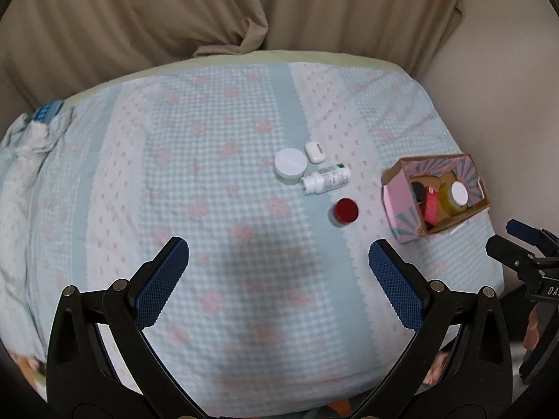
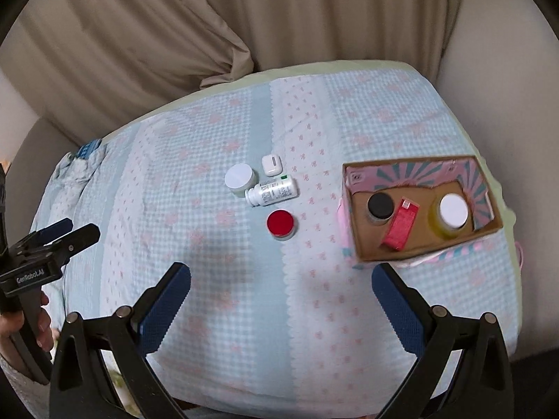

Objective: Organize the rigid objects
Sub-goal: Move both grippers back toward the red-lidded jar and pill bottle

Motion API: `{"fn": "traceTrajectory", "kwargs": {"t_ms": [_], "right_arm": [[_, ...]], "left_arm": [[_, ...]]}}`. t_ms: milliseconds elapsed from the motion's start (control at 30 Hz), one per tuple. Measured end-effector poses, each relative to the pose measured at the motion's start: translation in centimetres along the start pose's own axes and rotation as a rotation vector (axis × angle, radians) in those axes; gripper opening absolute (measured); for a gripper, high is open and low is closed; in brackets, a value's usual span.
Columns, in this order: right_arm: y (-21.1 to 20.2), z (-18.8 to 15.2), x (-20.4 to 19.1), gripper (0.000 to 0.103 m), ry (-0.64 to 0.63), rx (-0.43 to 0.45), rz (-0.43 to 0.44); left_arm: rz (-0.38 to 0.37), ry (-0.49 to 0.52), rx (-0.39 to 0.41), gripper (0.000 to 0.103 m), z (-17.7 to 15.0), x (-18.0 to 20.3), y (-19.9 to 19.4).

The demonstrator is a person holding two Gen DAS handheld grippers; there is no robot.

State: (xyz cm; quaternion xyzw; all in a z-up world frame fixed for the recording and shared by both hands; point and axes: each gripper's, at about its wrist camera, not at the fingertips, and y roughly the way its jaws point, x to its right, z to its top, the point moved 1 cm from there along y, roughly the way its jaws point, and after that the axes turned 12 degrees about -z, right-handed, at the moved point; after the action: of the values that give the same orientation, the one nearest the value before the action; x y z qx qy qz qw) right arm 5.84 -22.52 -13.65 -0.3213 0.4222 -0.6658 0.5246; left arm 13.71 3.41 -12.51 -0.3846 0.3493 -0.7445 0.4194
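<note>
Both tools, left [image 1: 278,272] and right [image 2: 281,296], spread wide, holding nothing, hovering over the checked bedspread [image 2: 216,279]. Beyond: red-lidded jar [image 2: 280,224] upright, white pill bottle [image 2: 272,192] lying flat, touching a white-lidded jar [image 2: 239,177], earbud case [image 2: 271,164] behind. Rightward, cardboard box [image 2: 360,244] holding a black-capped jar [image 2: 379,206], red packet [image 2: 401,224], yellow bottle [image 2: 449,214]

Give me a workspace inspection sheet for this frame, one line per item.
Surface: quilted blue-and-pink cover, flat, soft.
Job's things: cardboard box at right holds black-lidded jar, red packet, yellow bottle. Outside: red-lidded jar, white bottle lying down, white round jar, earbud case.
Clutter: nothing seen.
Grippers: left gripper and right gripper both open, empty.
Cables: nothing seen.
Surroundings: beige curtain behind.
</note>
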Motion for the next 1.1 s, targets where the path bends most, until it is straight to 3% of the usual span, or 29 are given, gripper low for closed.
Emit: {"fn": "traceTrajectory", "kwargs": {"t_ms": [133,367,767,1100], "right_arm": [[1.5,-0.2,-2.6,0.103,0.023,0.004,-0.035],[6.3,-0.1,-5.3,0.103,0.04,-0.005,-0.053],[19.9,-1.0,-6.3,0.103,0.057,-0.04,-0.12],[27.7,-1.2,-6.5,0.097,0.069,-0.073,-0.181]], "left_arm": [[-0.005,0.06,-0.028,0.103,1.0,-2.3,1.8],[-0.022,0.15,-0.064,0.103,3.0,-5.0,8.5],[-0.029,0.376,-0.178,0.102,5.3,-7.1,27.8],[-0.063,0.506,-0.208,0.101,6.5,-7.1,36.5]]}}
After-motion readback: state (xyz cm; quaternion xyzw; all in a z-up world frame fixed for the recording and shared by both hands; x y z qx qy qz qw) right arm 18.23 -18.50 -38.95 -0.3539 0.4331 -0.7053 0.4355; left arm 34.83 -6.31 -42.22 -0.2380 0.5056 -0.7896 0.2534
